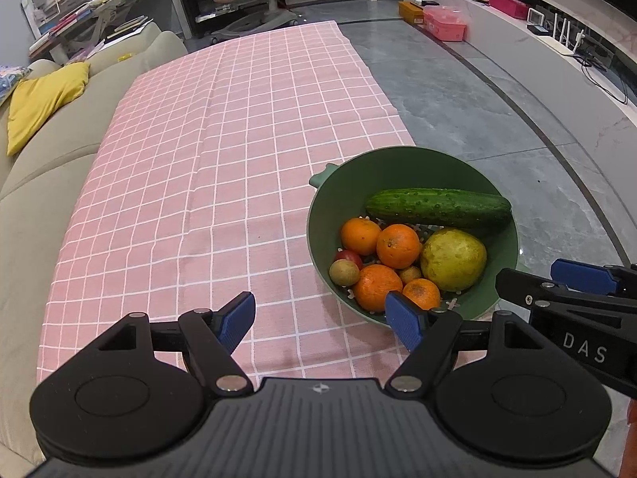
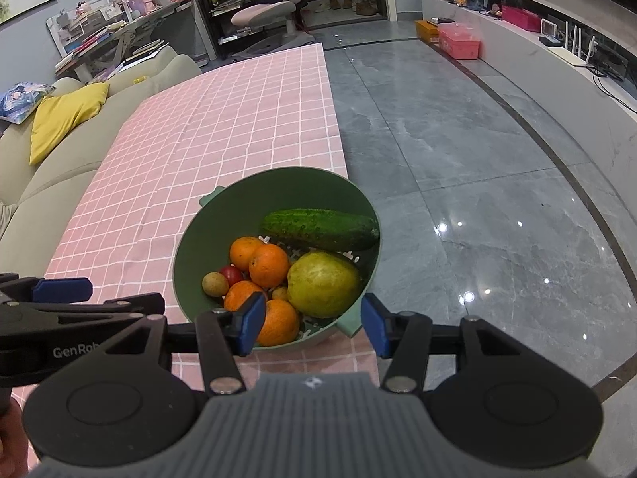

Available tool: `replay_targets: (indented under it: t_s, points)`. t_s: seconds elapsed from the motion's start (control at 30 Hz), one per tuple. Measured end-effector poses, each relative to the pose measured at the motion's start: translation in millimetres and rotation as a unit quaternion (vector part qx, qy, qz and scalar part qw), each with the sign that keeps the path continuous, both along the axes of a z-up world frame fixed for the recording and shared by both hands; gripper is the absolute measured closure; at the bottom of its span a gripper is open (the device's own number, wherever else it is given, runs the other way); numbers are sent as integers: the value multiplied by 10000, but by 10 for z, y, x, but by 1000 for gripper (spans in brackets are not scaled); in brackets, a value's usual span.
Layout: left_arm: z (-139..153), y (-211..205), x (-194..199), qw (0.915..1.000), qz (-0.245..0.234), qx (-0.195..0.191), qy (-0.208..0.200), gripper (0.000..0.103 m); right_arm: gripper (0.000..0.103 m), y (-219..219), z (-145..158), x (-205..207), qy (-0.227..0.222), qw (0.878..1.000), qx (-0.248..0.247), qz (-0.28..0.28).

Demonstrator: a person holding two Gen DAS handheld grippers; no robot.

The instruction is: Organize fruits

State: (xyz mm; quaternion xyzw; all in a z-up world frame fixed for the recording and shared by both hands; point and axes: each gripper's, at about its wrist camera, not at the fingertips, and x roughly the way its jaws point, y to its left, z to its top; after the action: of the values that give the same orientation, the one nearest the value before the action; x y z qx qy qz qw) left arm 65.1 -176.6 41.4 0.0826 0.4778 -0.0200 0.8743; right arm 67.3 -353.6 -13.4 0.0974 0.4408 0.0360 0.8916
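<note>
Bowl: a green colander bowl [image 1: 402, 167] stood at the near right edge of the table, on a pink checked cloth [image 1: 223, 151].
Contents: a cucumber [image 1: 438, 207] lay across the far side; four oranges [image 1: 398, 246], a large yellow-green pear-like fruit [image 1: 453, 259], a small red fruit [image 1: 349, 257] and two small brownish fruits [image 1: 344, 272] were bunched on the near side, touching one another.
Cloth: no fruit lay on it in either view.
Left gripper [image 1: 320, 318]: fingers apart, holding nothing, low over the cloth just left of the bowl's near rim.
Right gripper [image 2: 314, 324]: fingers apart, holding nothing, straddling the bowl's near rim and small handle tab [image 2: 348, 326].
Step in hand: my judgement is that this scene fitted two stages: all the produce gathered in the bowl as the finished sort, or the bowl full and waiting to be emptied onto the cloth. The pictures did not settle which.
Next move: left unnamed for that reason; either gripper was near enough to reach the heap, and the round fruits would likely roll if nudged.
Writing: "DAS" on the right gripper's body in the left view; "GenRob", cut off, on the left gripper's body in the right view.
Surroundings: a sofa [image 1: 47, 167] with a yellow cushion [image 1: 43, 99] ran along the left.
</note>
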Motion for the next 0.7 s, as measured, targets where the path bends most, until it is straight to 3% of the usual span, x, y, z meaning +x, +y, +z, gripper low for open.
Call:
replay_targets:
  t_s: [0.7]
  points:
    - [5, -77, -22, 10000, -71, 31, -10, 16, 52, 25, -2, -3, 26, 10000, -20, 21]
